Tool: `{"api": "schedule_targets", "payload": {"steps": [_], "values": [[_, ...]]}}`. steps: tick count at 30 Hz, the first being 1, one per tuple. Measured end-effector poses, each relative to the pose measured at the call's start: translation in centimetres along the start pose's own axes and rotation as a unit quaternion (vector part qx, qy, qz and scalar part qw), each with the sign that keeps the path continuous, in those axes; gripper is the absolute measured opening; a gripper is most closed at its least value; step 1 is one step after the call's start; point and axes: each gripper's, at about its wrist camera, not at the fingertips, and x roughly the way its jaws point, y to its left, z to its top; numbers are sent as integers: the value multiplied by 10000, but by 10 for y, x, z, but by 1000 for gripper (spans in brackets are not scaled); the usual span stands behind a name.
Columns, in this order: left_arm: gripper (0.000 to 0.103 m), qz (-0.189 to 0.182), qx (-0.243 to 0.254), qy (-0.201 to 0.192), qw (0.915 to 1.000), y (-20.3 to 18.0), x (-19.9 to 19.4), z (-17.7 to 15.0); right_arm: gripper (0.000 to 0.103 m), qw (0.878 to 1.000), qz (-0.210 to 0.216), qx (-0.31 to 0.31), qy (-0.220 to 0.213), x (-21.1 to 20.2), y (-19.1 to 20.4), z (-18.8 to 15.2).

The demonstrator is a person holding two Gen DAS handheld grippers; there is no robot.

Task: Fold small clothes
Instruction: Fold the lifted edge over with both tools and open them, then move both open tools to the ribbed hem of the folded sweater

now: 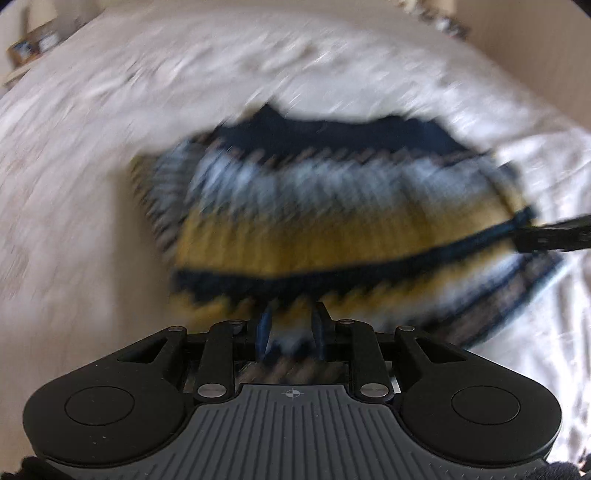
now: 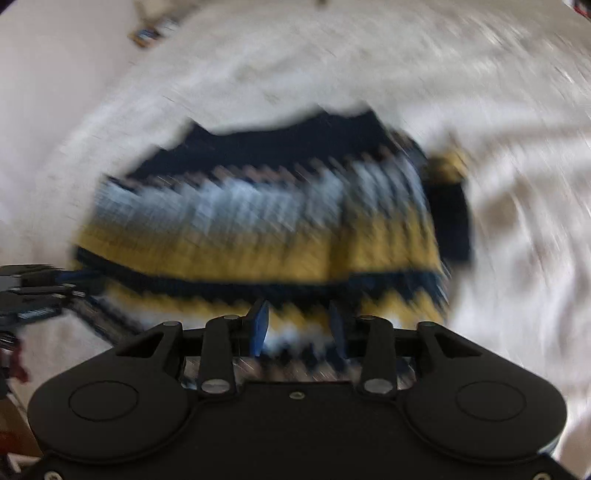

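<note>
A small striped knit sweater (image 1: 325, 206), navy, light blue, yellow and white, lies on a white bedsheet (image 1: 92, 177); both views are motion-blurred. My left gripper (image 1: 293, 332) is shut on the sweater's near hem, with knit fabric between its fingers. My right gripper (image 2: 297, 328) is shut on the near hem of the sweater (image 2: 258, 221) as well. Each gripper shows in the other's view at the sweater's side: the right one (image 1: 550, 236), the left one (image 2: 37, 291). A folded sleeve (image 2: 448, 206) lies at the sweater's right.
The white sheet (image 2: 498, 110) surrounds the sweater on all sides. Small items (image 1: 29, 48) stand at the bed's far left edge, too blurred to name. A beige wall (image 1: 535, 33) rises at the far right.
</note>
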Motion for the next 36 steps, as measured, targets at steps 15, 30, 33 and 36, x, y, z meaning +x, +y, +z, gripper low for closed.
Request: {"api": "schedule_targets", "payload": {"steps": [15, 30, 33, 36], "values": [[23, 440, -452, 54, 9980, 21, -22, -17, 45, 9972, -658, 363, 19, -14, -20, -28], [36, -662, 114, -192, 9976, -94, -10, 2, 77, 9972, -453, 311, -503, -55, 6, -57], [51, -650, 145, 161, 9977, -101, 6, -9, 83, 9969, -479, 400, -477, -59, 3, -64], [68, -597, 35, 398, 9974, -100, 16, -20, 89, 9965, -424, 544, -479, -63, -4, -70]]}}
